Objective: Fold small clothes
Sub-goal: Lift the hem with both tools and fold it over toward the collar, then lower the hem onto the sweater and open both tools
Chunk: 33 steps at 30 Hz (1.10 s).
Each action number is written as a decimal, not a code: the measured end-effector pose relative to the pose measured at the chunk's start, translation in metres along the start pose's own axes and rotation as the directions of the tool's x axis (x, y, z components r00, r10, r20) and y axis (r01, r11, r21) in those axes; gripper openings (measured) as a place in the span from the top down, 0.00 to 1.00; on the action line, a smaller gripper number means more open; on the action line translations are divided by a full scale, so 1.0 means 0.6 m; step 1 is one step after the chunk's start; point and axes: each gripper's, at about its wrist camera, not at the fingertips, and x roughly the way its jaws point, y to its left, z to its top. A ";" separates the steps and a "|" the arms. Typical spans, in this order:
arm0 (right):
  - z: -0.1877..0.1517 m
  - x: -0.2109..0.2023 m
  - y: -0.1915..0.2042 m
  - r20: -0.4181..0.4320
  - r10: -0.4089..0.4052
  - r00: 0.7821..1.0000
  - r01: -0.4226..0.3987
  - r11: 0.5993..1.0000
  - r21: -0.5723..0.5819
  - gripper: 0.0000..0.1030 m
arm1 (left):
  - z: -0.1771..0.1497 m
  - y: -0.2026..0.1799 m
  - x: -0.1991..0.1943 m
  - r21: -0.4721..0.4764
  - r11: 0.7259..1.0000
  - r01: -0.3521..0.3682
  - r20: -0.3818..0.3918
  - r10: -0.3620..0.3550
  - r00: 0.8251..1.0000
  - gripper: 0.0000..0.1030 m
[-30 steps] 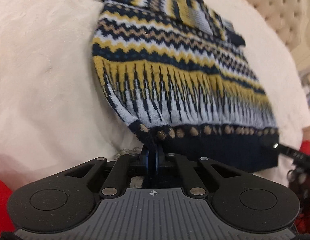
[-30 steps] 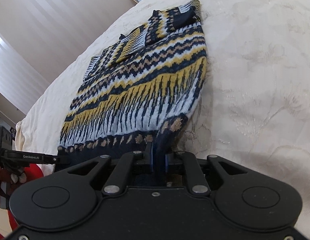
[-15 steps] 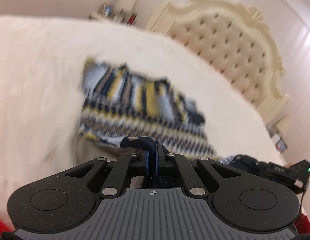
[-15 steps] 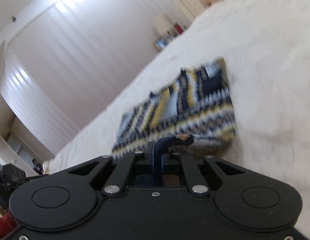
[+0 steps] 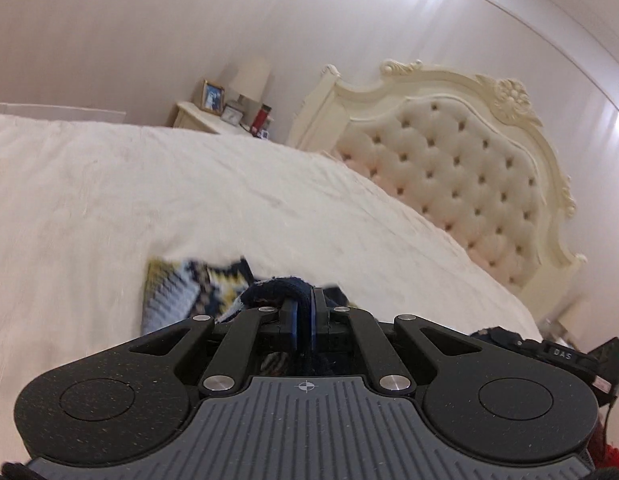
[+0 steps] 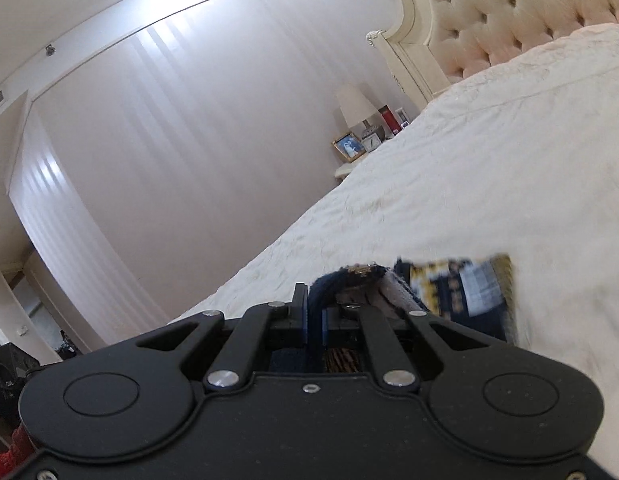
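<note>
A small knitted sweater (image 5: 181, 292) in navy, yellow and white lies on the cream bedspread (image 5: 149, 200). My left gripper (image 5: 304, 308) is shut on its navy hem and holds that edge lifted above the rest of the sweater. My right gripper (image 6: 314, 312) is shut on the other end of the navy hem; the patterned part (image 6: 461, 288) shows to its right. Most of the sweater is hidden under both grippers. The other gripper's body (image 5: 565, 356) shows at the right of the left wrist view.
A cream tufted headboard (image 5: 469, 168) stands at the far right of the bed. A nightstand (image 5: 205, 118) with a lamp, a photo frame and small items stands beyond the bed. White curtains (image 6: 129, 140) cover the wall.
Both grippers have lifted the hem and carried it forward over the sweater toward its far end. Much less of the sweater shows now, and the views tilt up toward the headboard and wall.
</note>
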 end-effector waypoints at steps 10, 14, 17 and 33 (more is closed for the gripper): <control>0.031 0.170 -0.054 -0.071 -0.135 0.988 0.134 0.991 -0.023 0.87 | 0.024 0.052 0.161 0.024 0.994 -0.105 -0.044 0.106 0.993 0.95; 0.011 0.215 -0.080 -0.128 -0.203 0.971 0.201 0.979 -0.028 0.87 | 0.013 0.082 0.220 0.008 0.987 -0.159 -0.118 0.159 0.980 0.95; 0.000 0.236 -0.092 -0.155 -0.239 0.958 0.238 0.971 -0.028 0.86 | 0.007 0.101 0.249 0.015 0.981 -0.192 -0.146 0.192 0.971 0.94; 0.029 0.205 -0.090 -0.033 -0.269 0.963 0.268 0.963 -0.031 0.26 | 0.074 0.092 0.251 0.014 0.974 -0.225 -0.097 0.226 0.969 0.38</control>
